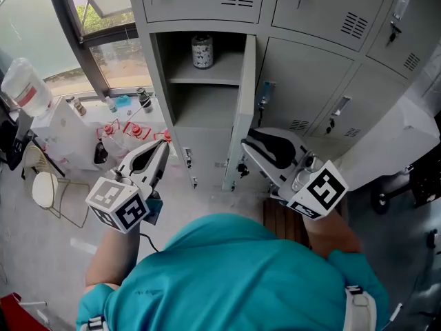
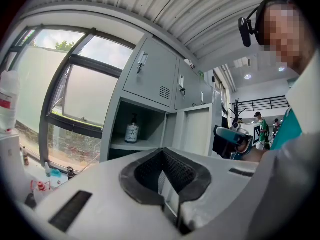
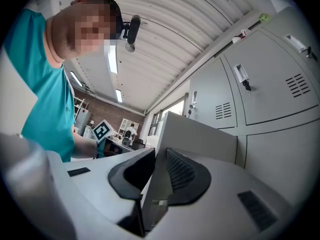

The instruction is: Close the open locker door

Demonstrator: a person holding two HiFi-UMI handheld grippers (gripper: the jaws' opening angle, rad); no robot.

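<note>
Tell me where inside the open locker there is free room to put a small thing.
The upper shelf is bare to the right of the bottle. The compartment below looks empty. The windowsill at left is crowded with small bottles.

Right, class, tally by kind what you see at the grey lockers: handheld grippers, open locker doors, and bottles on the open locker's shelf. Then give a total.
White handheld two-jaw grippers: 2 (left gripper, right gripper)
Open grey metal locker door: 1
Patterned dark-capped bottle on the open locker's shelf: 1
Total: 4
</note>
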